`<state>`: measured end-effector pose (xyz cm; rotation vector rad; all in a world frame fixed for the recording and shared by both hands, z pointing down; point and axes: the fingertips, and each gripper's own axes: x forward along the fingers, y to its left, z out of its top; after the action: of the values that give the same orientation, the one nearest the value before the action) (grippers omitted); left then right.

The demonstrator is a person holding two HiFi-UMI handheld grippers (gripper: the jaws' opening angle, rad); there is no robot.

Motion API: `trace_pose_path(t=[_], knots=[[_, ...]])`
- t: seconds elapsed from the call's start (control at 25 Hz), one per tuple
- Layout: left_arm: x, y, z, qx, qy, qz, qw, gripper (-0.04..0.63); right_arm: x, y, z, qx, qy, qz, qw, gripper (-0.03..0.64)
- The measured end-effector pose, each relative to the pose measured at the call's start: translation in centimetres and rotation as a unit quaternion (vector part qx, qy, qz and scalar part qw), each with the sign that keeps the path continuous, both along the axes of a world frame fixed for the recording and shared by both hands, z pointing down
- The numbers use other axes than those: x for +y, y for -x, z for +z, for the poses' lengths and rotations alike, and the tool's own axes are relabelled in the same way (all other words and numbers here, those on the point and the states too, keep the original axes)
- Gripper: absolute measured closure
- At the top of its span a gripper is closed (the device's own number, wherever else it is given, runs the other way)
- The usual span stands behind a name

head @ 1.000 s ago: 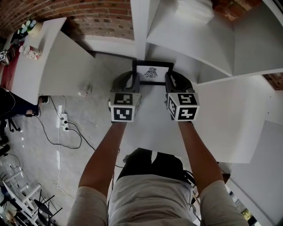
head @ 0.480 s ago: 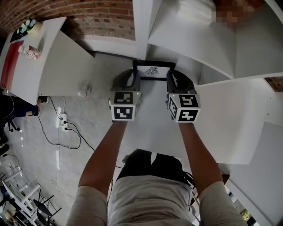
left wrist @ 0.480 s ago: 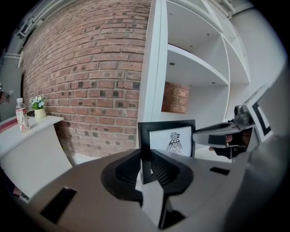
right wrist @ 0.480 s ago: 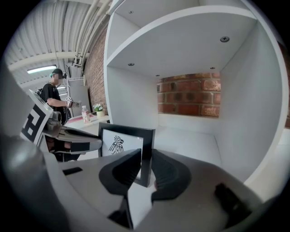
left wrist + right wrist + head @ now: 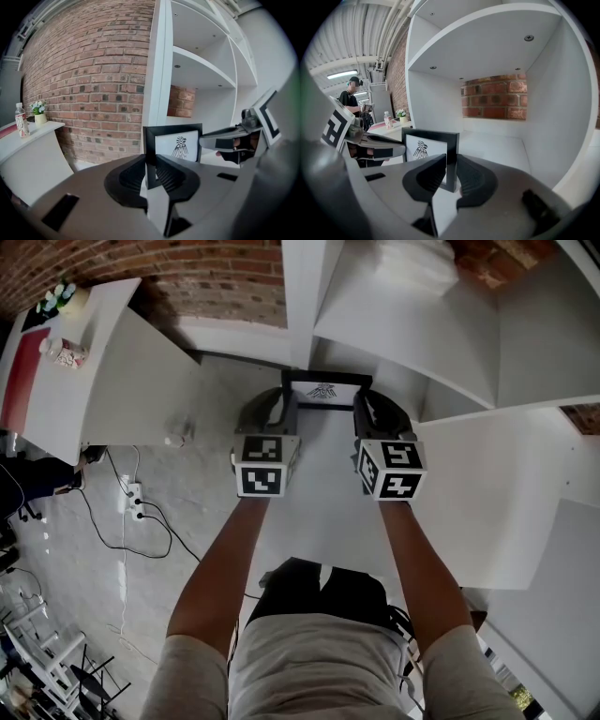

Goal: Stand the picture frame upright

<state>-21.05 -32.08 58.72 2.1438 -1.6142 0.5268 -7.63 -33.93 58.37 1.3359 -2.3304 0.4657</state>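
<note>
In the head view both bare arms, left forearm [image 5: 217, 573] and right forearm [image 5: 419, 568], stretch side by side toward 12 o'clock, the left gripper [image 5: 285, 407] clamped on the picture frame [image 5: 323, 390] at its 9 o'clock edge, the right gripper [image 5: 361, 409] with jaws closing on its 3 o'clock edge.

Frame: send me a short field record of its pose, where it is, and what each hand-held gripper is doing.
frame: black border, white print with a dark emblem
pose: upright, print facing the person
place: in a white shelf compartment with brick behind
base contact: hidden behind the jaws, cannot tell
left hand-held gripper: jaws on the frame's left edge
right hand-held gripper: jaws closing on the frame's right edge, which is between them
</note>
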Motion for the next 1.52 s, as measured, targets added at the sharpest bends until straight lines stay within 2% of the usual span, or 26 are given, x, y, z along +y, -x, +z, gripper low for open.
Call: trace_pose_path(t=[0.24, 0.68, 1.04, 1.2, 1.52], knots=[[0.1, 0.0, 0.0, 0.003, 0.002, -0.003, 1.0, 0.516, 0.3, -0.1, 0.5, -0.006, 0.013, 0.003, 1.0, 0.535], [1.9, 1.3, 0.3, -0.012, 0.011, 0.004, 0.9999, 0.489, 1.4, -0.7, 0.6, -0.011, 0.024, 0.0, 1.0, 0.532], [5.1, 1.5, -2.6, -0.011, 0.001, 0.001, 0.9999, 0.489, 3.3, -1.7, -1.7, -0.015, 0.023, -0.025, 0.999, 0.534], [6.8, 1.6, -3.9, -0.015, 0.008, -0.008, 0.9998, 0.495, 5.0, -1.5, -4.0, -0.017, 0.016, -0.064, 0.998, 0.557], [12.0, 1.8, -8.5, -0.004, -0.011, -0.035, 0.9993, 0.571, 10.5, -2.1, -8.0, -0.021, 0.014, -0.127, 0.992, 0.584]])
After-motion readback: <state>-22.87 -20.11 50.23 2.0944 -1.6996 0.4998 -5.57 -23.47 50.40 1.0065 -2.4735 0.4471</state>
